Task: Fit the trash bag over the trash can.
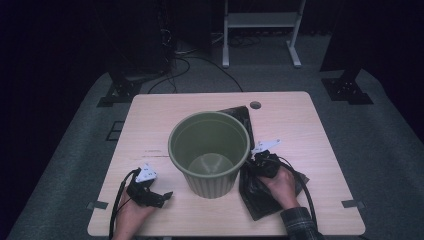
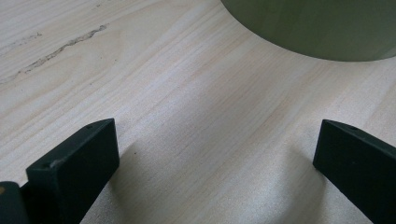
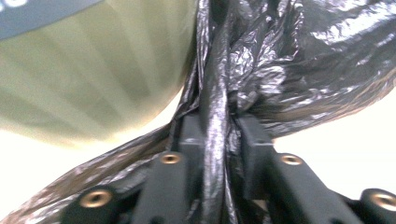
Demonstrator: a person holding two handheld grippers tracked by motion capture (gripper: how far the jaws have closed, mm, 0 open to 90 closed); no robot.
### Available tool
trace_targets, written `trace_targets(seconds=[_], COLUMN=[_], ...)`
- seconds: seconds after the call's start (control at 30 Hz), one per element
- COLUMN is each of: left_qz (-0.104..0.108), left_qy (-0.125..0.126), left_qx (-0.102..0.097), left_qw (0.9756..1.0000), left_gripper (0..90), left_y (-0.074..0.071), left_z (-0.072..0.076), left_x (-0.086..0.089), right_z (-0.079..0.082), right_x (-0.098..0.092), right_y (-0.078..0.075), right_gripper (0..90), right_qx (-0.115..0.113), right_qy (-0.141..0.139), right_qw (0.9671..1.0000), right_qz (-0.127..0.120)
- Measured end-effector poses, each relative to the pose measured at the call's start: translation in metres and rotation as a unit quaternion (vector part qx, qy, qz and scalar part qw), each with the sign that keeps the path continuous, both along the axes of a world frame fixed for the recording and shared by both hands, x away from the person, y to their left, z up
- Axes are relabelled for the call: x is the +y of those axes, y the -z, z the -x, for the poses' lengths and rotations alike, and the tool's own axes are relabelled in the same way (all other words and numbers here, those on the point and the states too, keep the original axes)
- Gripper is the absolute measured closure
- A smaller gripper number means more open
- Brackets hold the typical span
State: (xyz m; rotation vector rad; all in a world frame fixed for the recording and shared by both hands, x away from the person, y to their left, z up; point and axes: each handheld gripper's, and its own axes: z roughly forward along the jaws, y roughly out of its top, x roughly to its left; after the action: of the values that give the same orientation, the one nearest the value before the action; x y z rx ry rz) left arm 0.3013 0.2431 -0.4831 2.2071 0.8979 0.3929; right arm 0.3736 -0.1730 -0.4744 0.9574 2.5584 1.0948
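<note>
- Jaws, L side: left gripper [image 1: 161, 196] stands wide apart, nothing between; left gripper view has both black jaws resting low over bare table [image 2: 187, 116]. Hand [image 1: 131, 215] sits at near-left table edge.
- Bin [image 1: 209, 152]: green, ribbed, upright, empty, approx. centre of table. Lies just right of and beyond L jaws; its lower wall [image 2: 317, 28] crosses top of left gripper view, apart from jaws, no contact.
- Bag [image 1: 260, 192]: black plastic, flat on table right of bin, touching its base, part tucked behind it toward far side.
- Jaws, R side: right gripper [image 1: 257, 164] closed on a gathered fold of bag [image 3: 215, 116]; right gripper view has the fold pinched between pads, running lengthwise up along jaws, bin wall [image 3: 93, 70] close at left.
- Judgement: bag's fold lies beside bin's right rim, so R hand is nearer for lifting bag over the rim. L gripper free, well placed to steady the bin or take the opposite edge.
</note>
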Motion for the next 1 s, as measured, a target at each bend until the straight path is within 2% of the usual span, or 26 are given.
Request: trace_targets(seconds=[0.13, 0.43, 0.63, 0.73, 0.9, 1.0], left_qz=[0.000, 0.000, 0.000, 0.000, 0.000, 0.000], left_qy=[0.000, 0.000, 0.000, 0.000, 0.000, 0.000], left_qx=[0.000, 0.000, 0.000, 0.000, 0.000, 0.000], left_qw=[1.0000, 1.0000, 1.0000, 1.0000, 1.0000, 1.0000], left_gripper=[0.0, 0.0, 0.0, 0.0, 0.0, 0.0], left_y=[0.000, 0.000, 0.000, 0.000, 0.000, 0.000], left_z=[0.000, 0.000, 0.000, 0.000, 0.000, 0.000], left_x=[0.000, 0.000, 0.000, 0.000, 0.000, 0.000], right_z=[0.000, 0.002, 0.009, 0.013, 0.020, 0.024], right_x=[-0.004, -0.011, -0.015, -0.017, -0.020, -0.021], right_y=[0.001, -0.002, -0.015, -0.024, -0.036, -0.049], right_gripper=[85.7, 87.7, 87.5, 87.4, 87.3, 87.4], right_qx=[0.018, 0.034, 0.026, 0.014, -0.002, -0.022], right_qy=[-0.016, -0.048, -0.072, -0.083, -0.088, -0.093], right_qw=[0.9996, 0.9977, 0.9952, 0.9942, 0.9935, 0.9929], right_qz=[-0.016, -0.035, -0.061, -0.068, -0.073, -0.071])
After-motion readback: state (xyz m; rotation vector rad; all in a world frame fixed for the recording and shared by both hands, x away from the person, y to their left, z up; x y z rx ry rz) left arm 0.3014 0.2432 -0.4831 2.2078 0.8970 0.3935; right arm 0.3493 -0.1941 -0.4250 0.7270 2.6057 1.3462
